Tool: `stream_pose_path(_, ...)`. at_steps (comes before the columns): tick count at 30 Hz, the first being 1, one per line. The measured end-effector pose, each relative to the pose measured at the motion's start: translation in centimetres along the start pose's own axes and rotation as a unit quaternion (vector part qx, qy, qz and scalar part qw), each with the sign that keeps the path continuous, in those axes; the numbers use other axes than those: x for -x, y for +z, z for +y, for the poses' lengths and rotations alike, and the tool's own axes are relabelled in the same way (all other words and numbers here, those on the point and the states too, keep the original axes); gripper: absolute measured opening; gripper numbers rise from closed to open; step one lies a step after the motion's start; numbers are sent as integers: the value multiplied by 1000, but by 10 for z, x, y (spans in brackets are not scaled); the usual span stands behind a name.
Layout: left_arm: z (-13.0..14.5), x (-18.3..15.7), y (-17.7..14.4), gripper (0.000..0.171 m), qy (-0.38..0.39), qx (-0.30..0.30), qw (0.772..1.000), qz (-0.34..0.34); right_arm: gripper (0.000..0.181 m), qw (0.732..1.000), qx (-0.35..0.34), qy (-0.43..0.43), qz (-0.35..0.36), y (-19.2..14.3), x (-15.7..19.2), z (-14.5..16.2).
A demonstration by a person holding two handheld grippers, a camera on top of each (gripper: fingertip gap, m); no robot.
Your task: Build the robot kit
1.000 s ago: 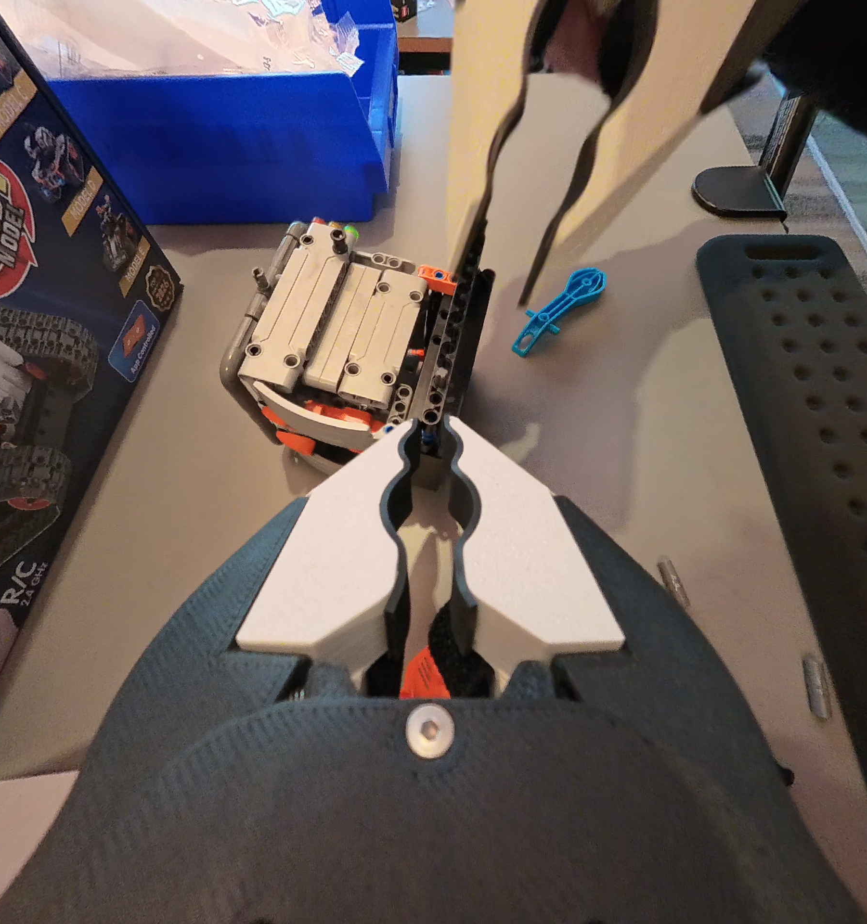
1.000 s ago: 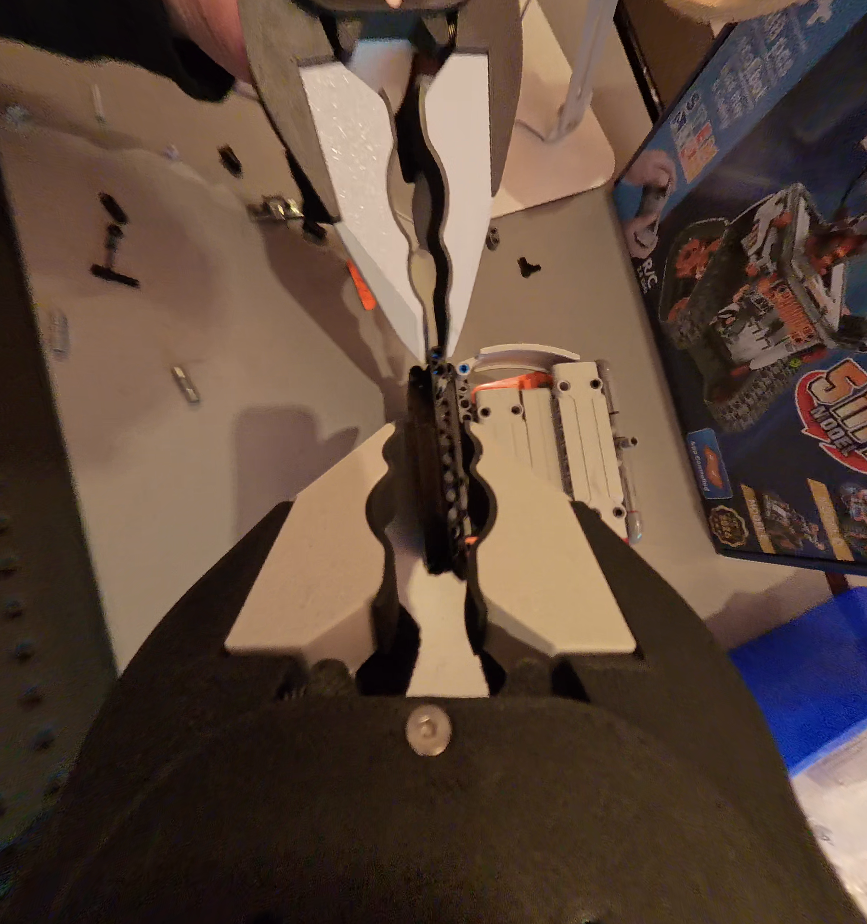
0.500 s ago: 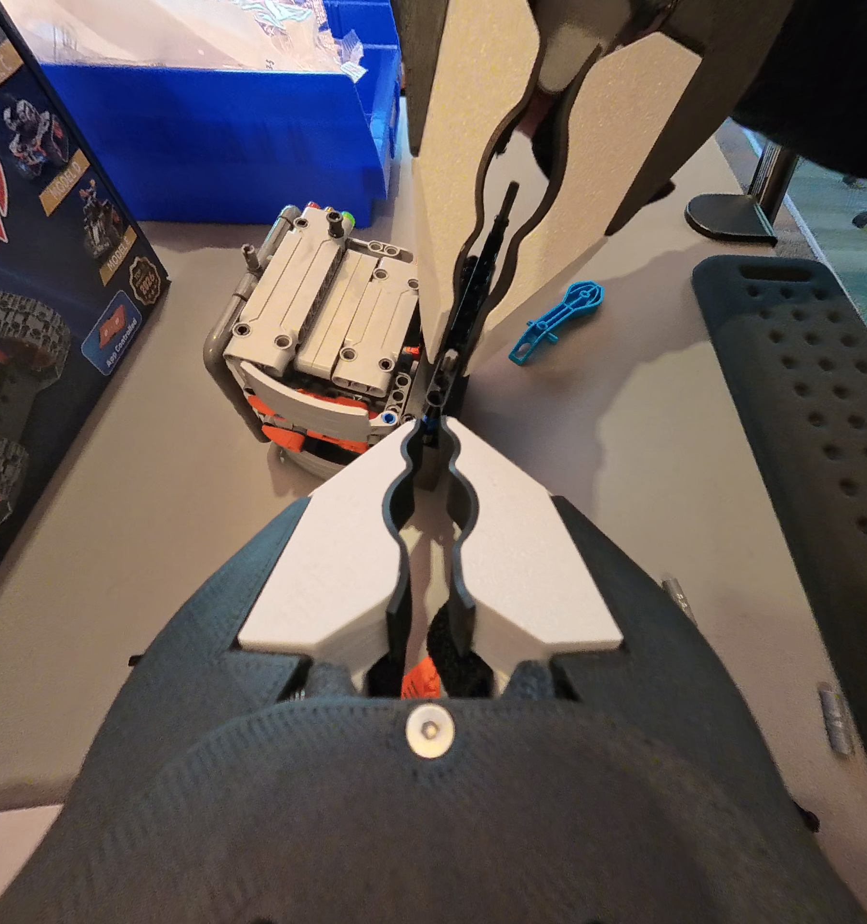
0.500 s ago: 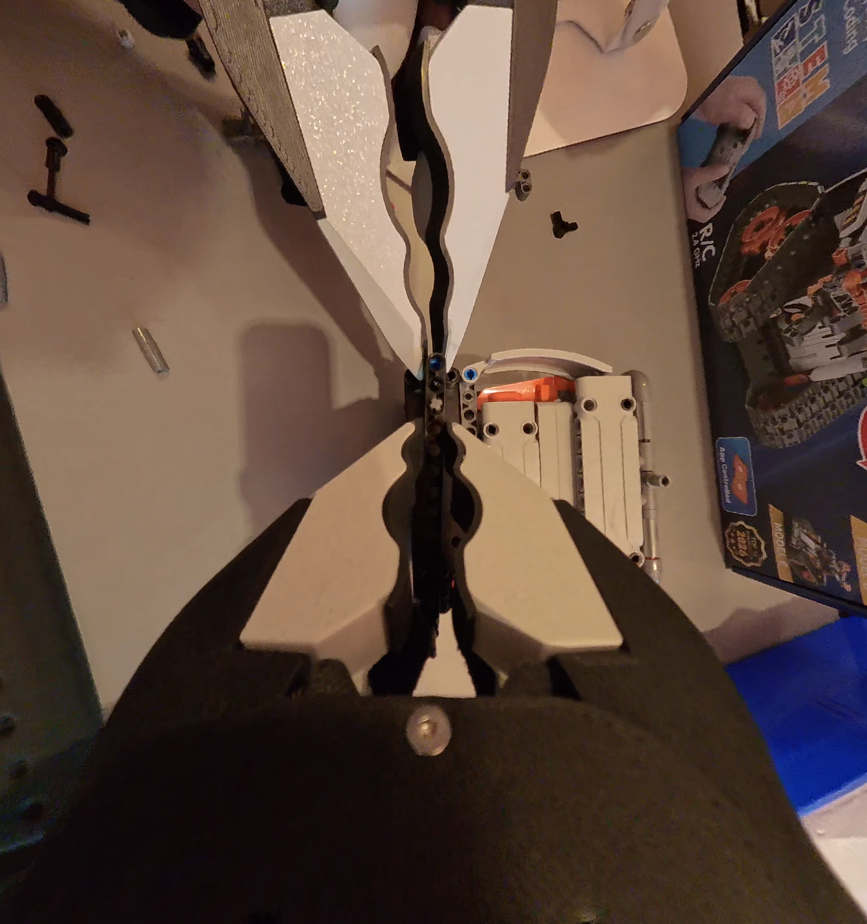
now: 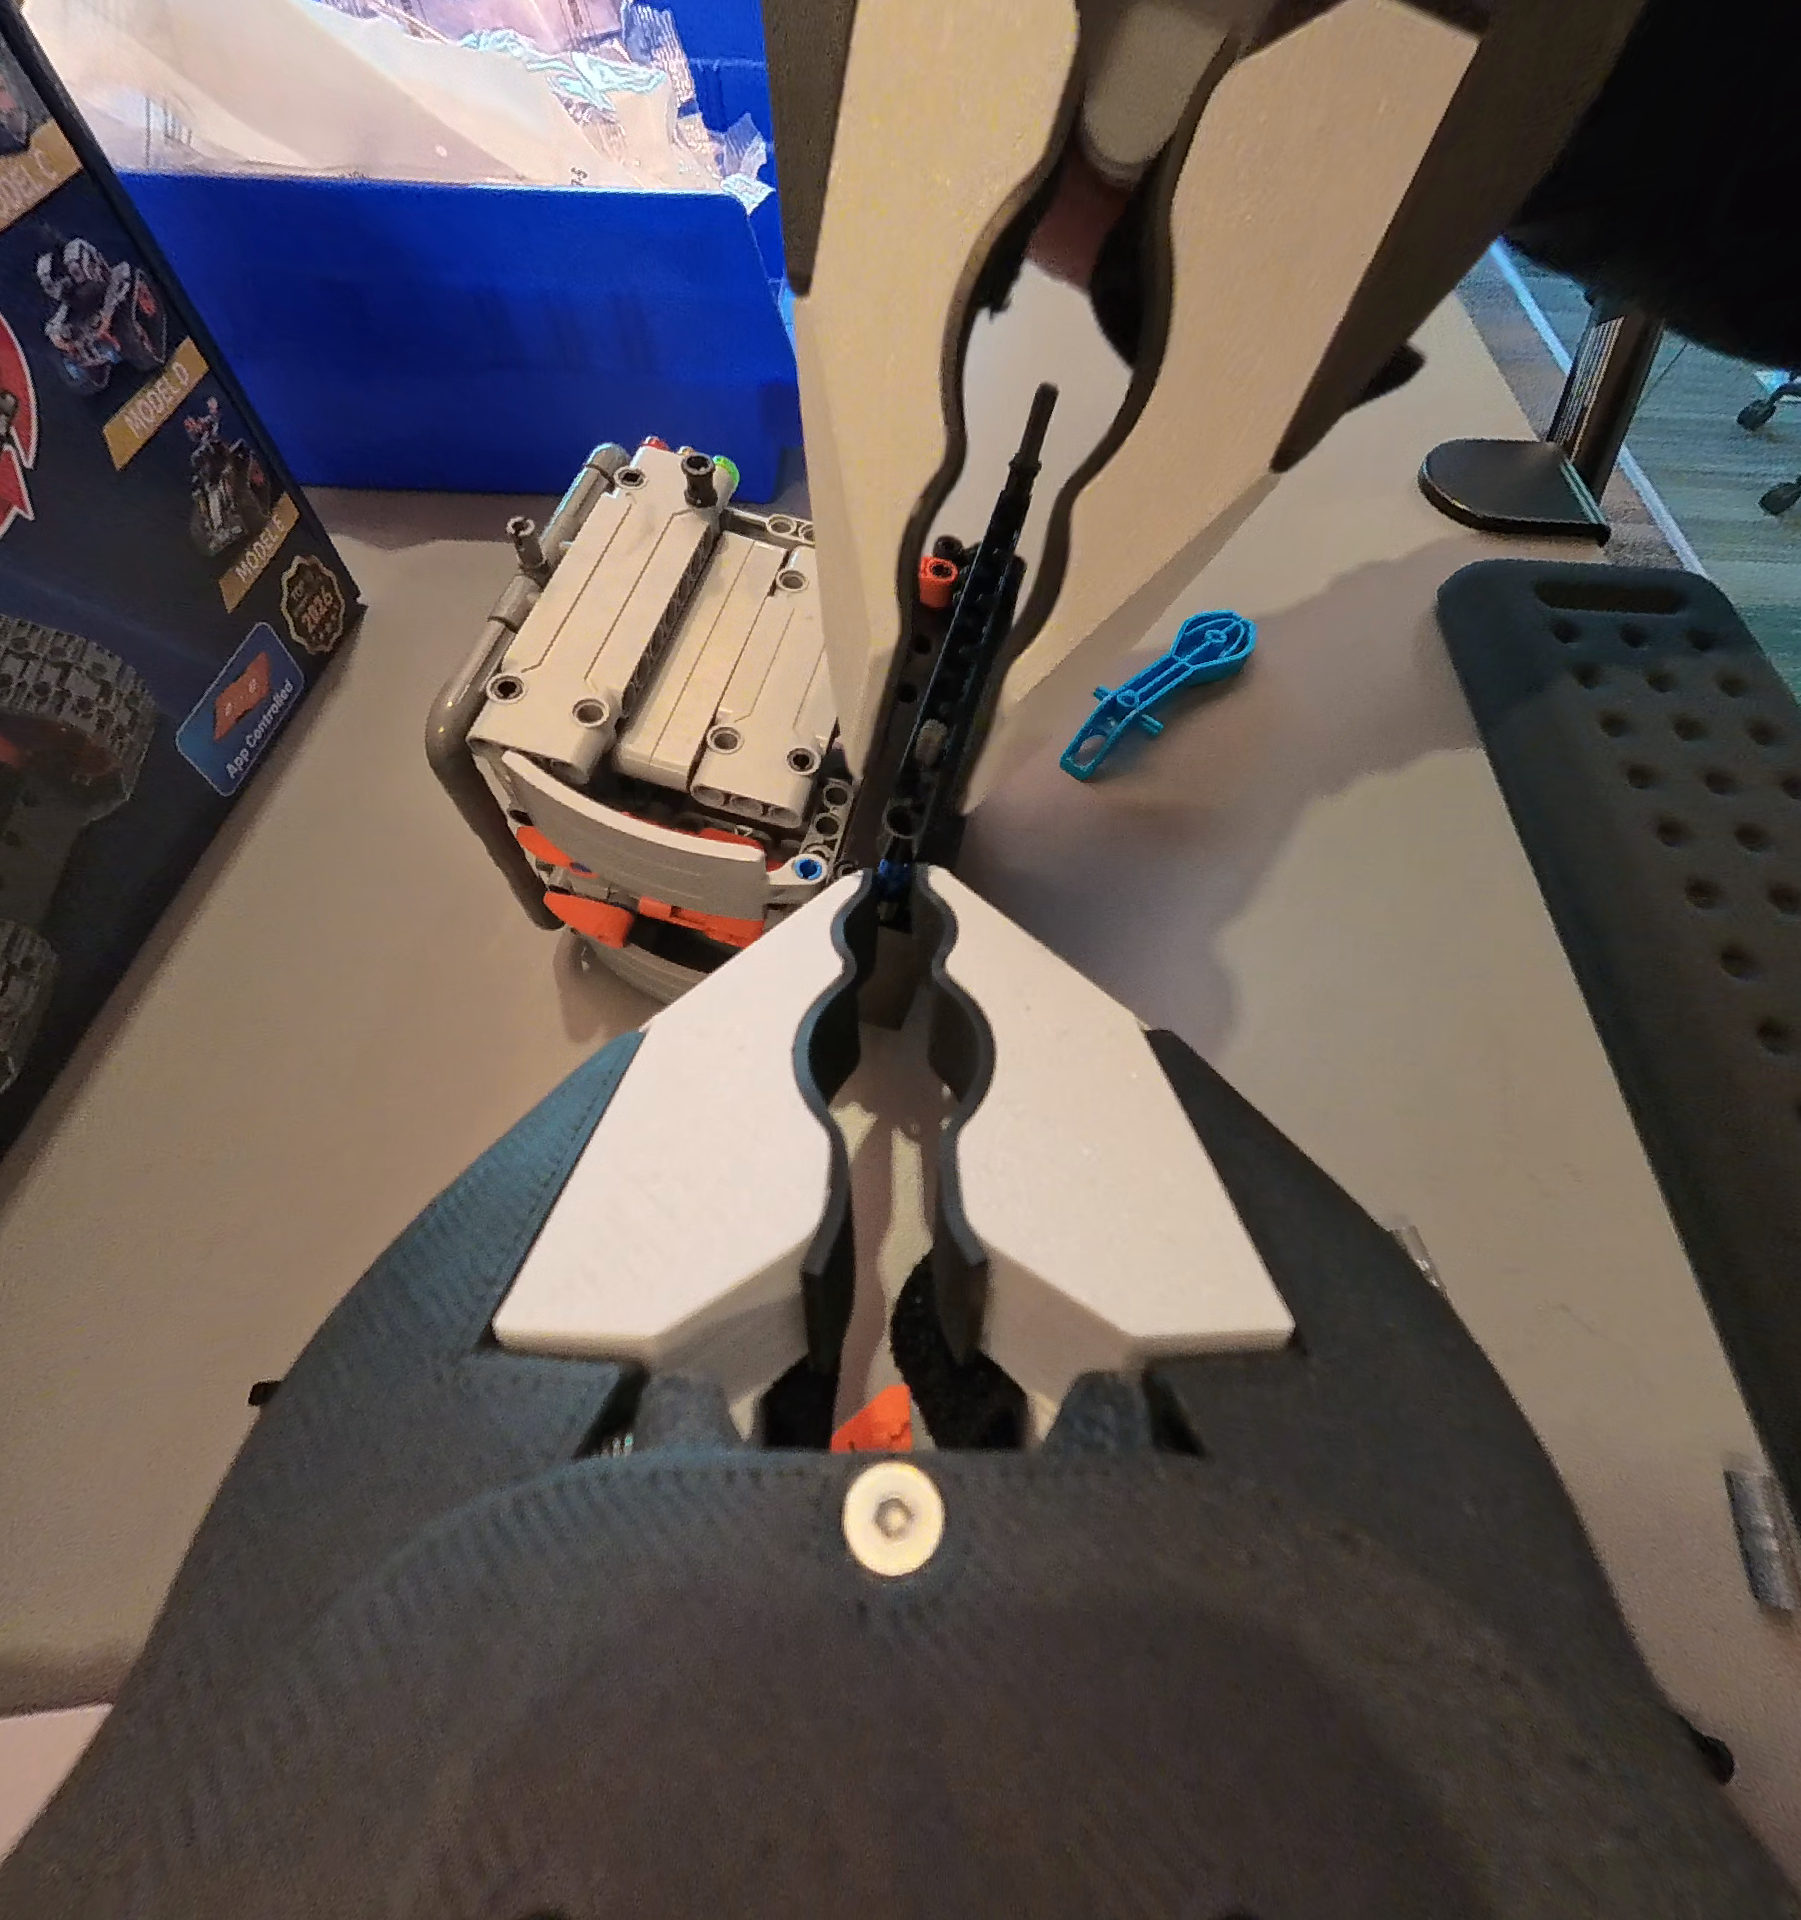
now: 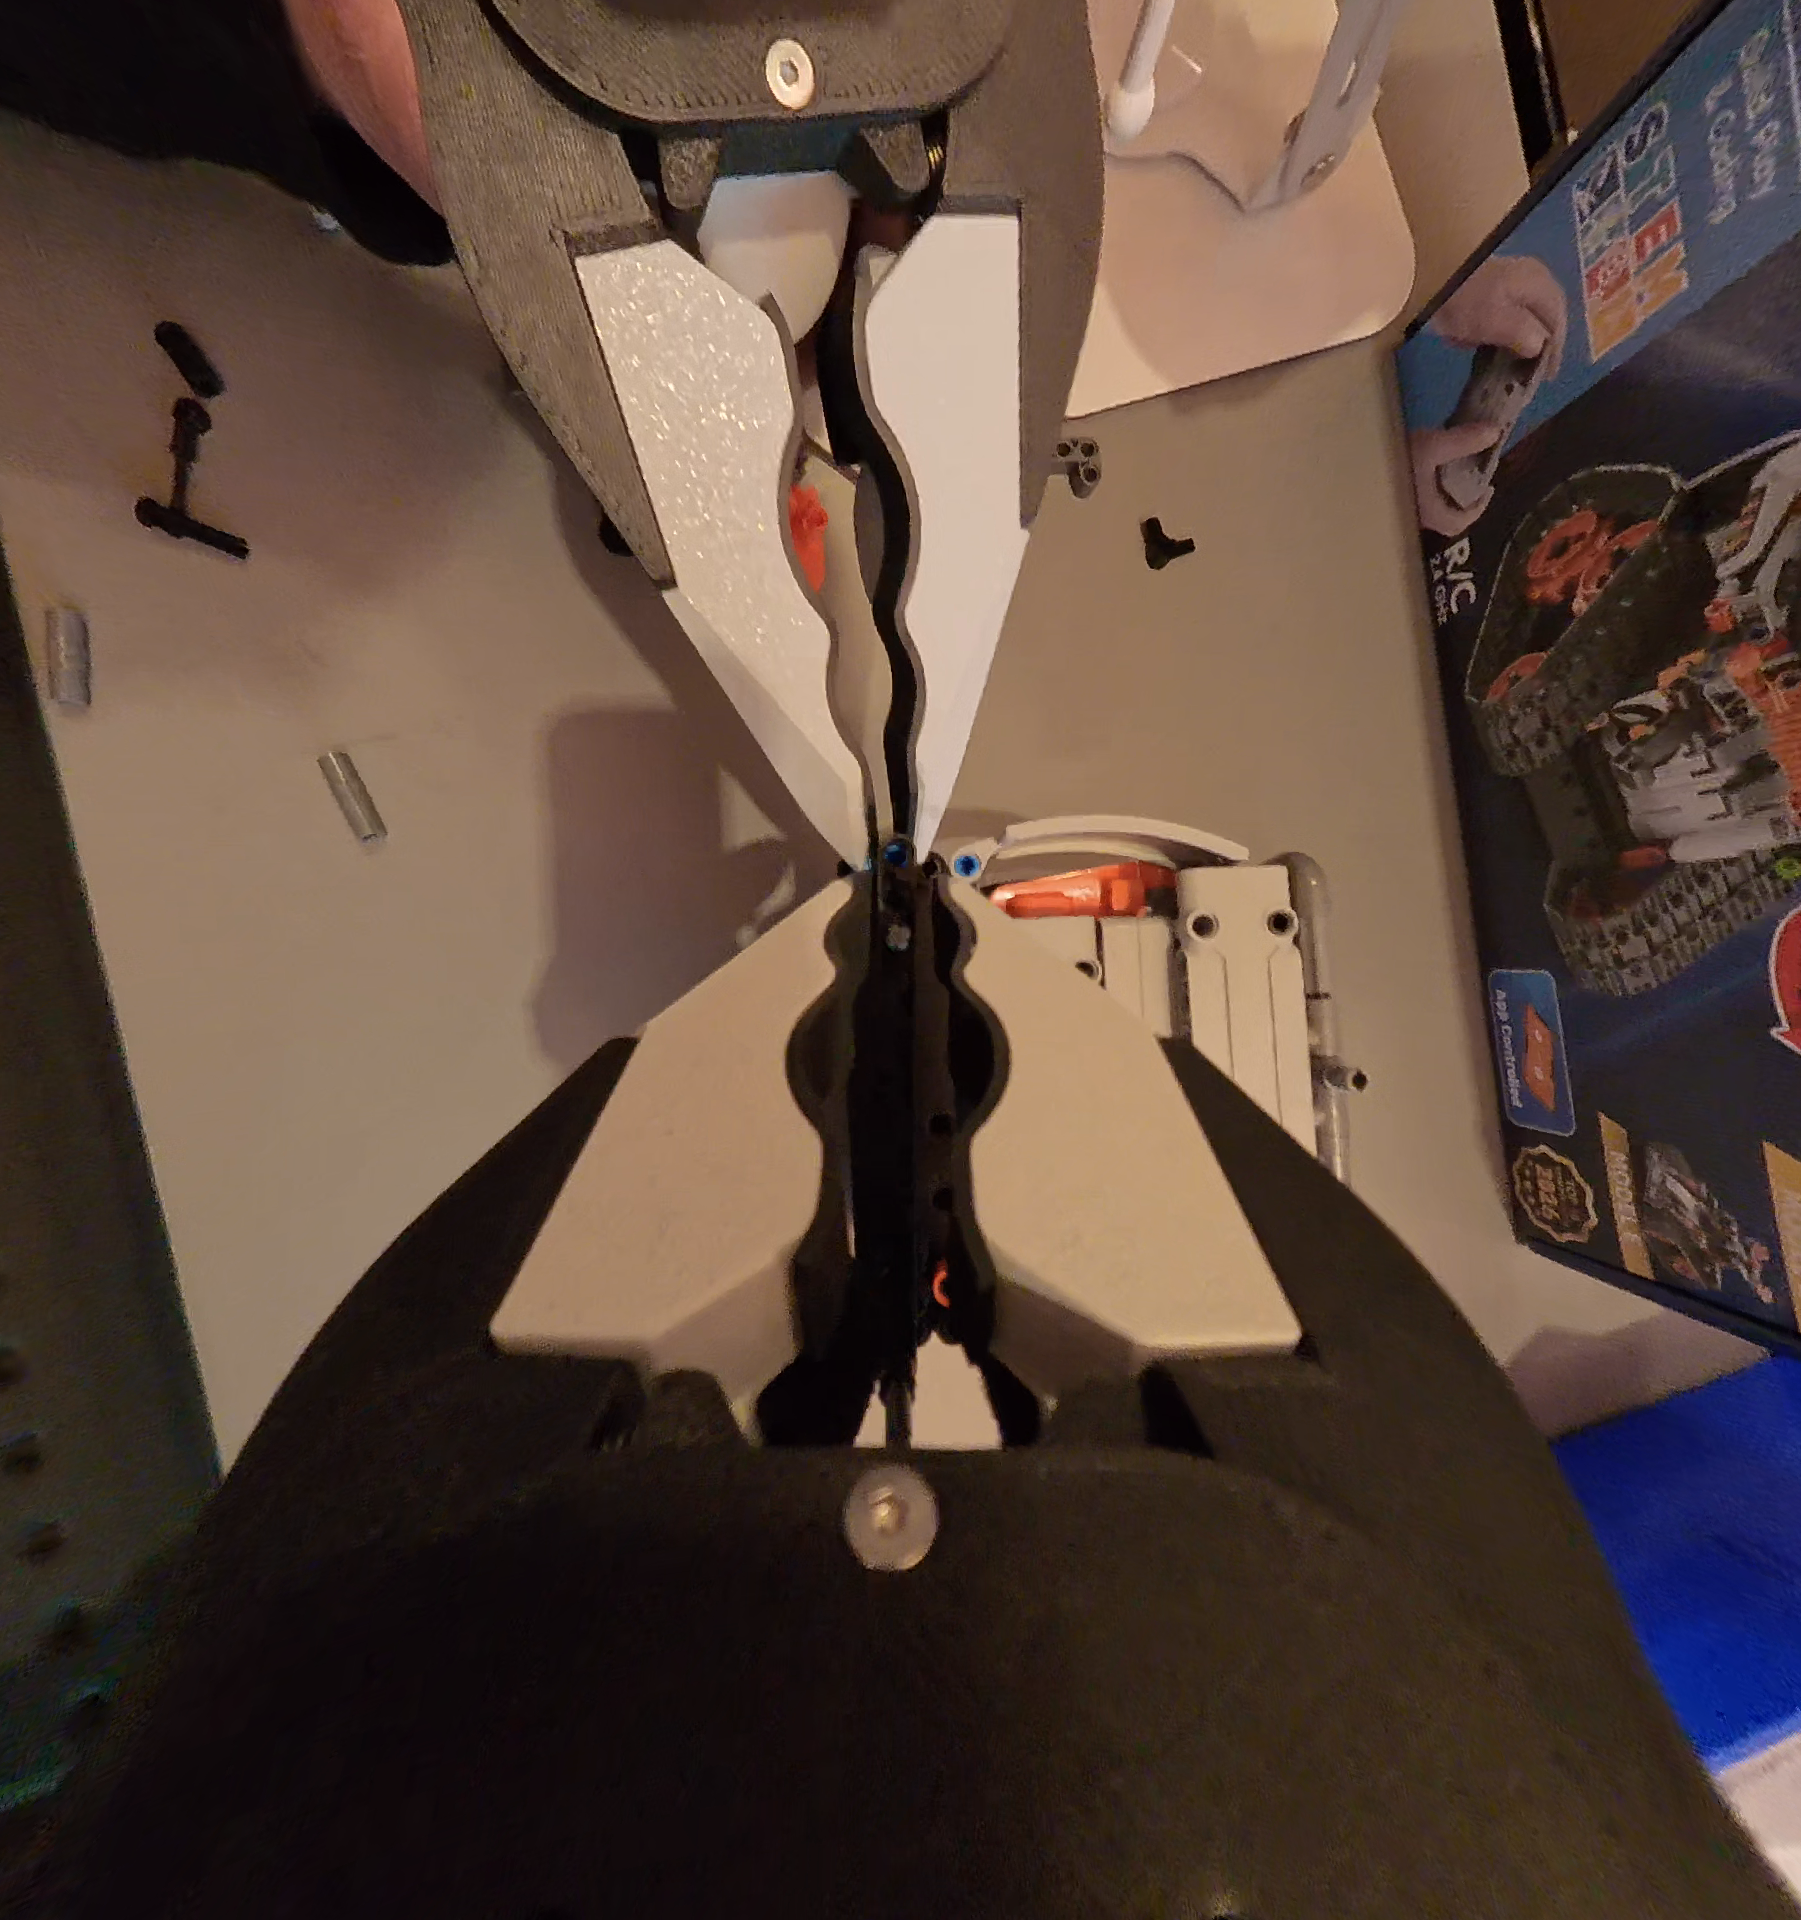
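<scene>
Counter [image 5: 1291, 1039] is carrying everything, pale grey-beige top. A dark perforated mat [image 5: 1706, 883] is lying along its right edge in the left wrist view. A printed toy box [image 5: 65, 675] is standing at the left, a blue bin [image 5: 460, 343] behind it with clear bags inside.

A grey-and-orange building-brick model [image 5: 657, 707] is sitting on the counter near the bin, with a black studded beam [image 5: 937, 717] standing along its right side.

Left hand-held gripper [image 5: 894, 883] is closing its tips on the near end of that black beam; the jaws are nearly together with the beam between them. Right hand-held gripper [image 6: 901, 894] is coming in from the opposite side, its jaws clamping the same beam along its length; in the right wrist view the beam [image 6: 901, 1091] is filling the slot between the pads. The two grippers' tips are almost touching.

A light-blue plastic tool [image 5: 1161, 691] is lying just right of the beam. Small black pins [image 6: 184, 447] and silver sleeves [image 6: 354, 798] are lying scattered, well apart from the model
</scene>
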State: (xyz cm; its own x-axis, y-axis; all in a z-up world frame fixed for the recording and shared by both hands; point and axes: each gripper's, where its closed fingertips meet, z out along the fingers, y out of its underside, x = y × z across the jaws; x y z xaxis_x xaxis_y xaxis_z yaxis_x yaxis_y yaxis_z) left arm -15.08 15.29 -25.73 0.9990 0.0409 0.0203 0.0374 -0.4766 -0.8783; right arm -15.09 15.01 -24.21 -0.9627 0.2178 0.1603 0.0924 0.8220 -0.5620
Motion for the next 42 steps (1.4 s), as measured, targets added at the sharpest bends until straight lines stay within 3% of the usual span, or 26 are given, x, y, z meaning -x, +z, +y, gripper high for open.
stream_pose_path(16, -1, 1, 5, 1, 1, -15, 1000, -7, 4, 998, 53, -26, -15, 2, 0, 4)
stream_pose_path(23, 5, 2, 10, 0, -7, -7, 1000, -8, 4, 991, 111, -58, -36, 10, 0, 11)
stream_pose_path(26, -8, 2, 4, 0, -22, -46, 999, 5, 4, 992, 111, -52, -35, 7, -5, 14)
stream_pose_path(28, -6, 4, 5, 0, -12, -25, 1000, -4, 4, 992, 110, -50, -35, 6, -4, 15)
stream_pose_path(31, -12, 4, 0, 0, -23, -46, 999, 4, 4, 994, 96, -35, -42, 2, -5, 14)
stream_pose_path(36, 6, 1, 18, 39, -45, -9, 999, 12, 4, 996, 73, -16, -51, -5, -8, 15)
stream_pose_path(39, 8, 4, 31, 45, -24, 9, 999, -39, 4, 996, 62, -6, -67, -5, -6, 14)
stream_pose_path(42, 7, 8, 38, 40, -22, 2, 997, -72, 4, 996, 59, -3, -73, -6, -8, 16)
